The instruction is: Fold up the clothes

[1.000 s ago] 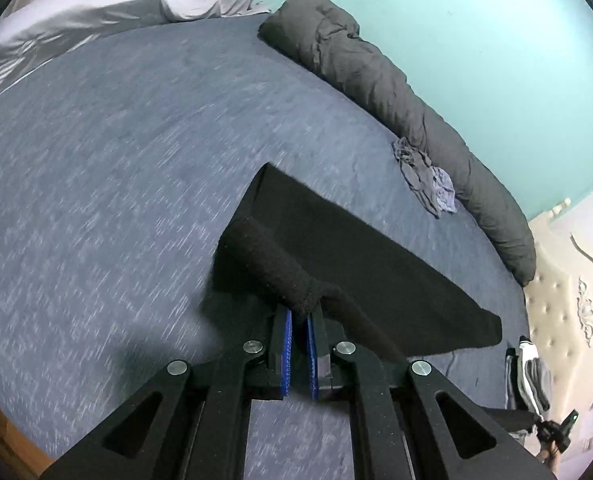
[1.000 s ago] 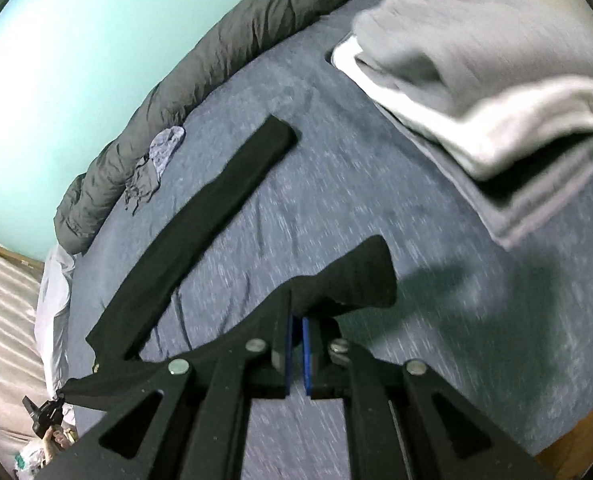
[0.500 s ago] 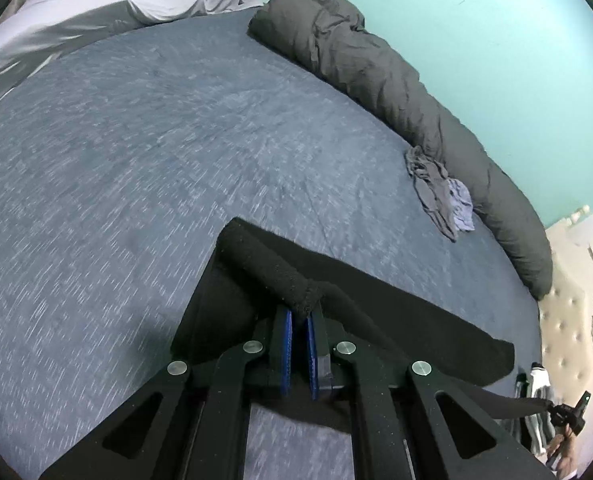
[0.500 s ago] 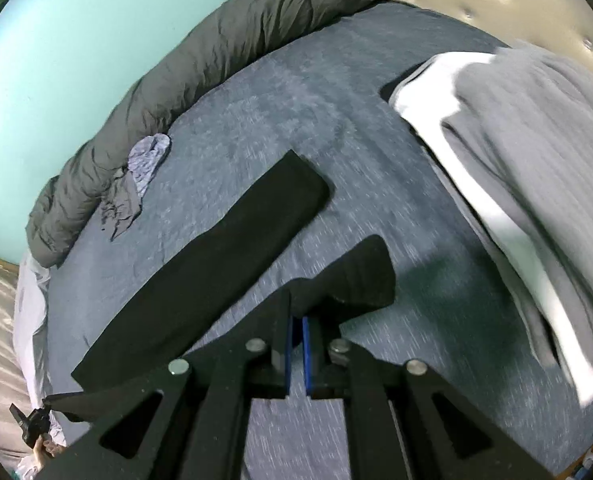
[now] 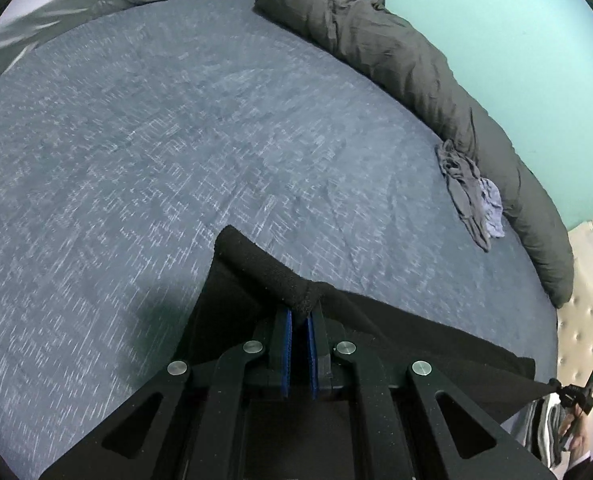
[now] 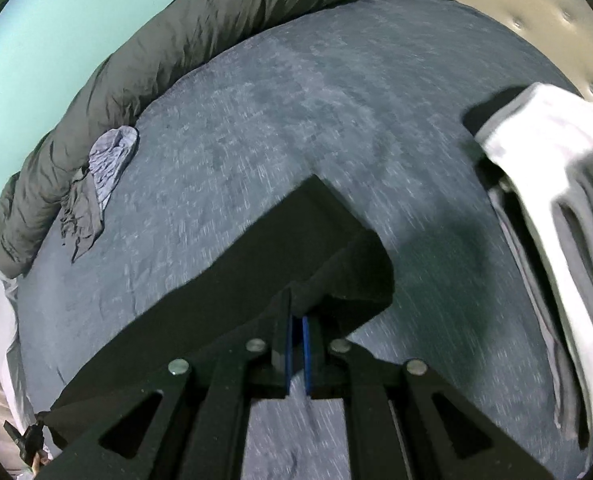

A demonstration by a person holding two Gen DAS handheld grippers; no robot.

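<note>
Over the last second both hands travel across the bed (image 5: 176, 140), carrying the black garment (image 5: 436, 344) with them. In the left wrist view, the cloth that lay stretched far ahead of the left gripper (image 5: 299, 312) now sits close under it. In the right wrist view, the garment's narrow strip now lies broad just before the right gripper (image 6: 296, 320), and the folded stack (image 6: 556, 184) shifts from the upper centre to the right edge.

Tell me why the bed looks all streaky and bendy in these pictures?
Left wrist view: the blue bedsheet is smeared into streaks by motion blur, and the fisheye lens bends it. Right wrist view: same streaks, the folded stack is blurry, and a dark shadow lies beside the black cloth.
</note>
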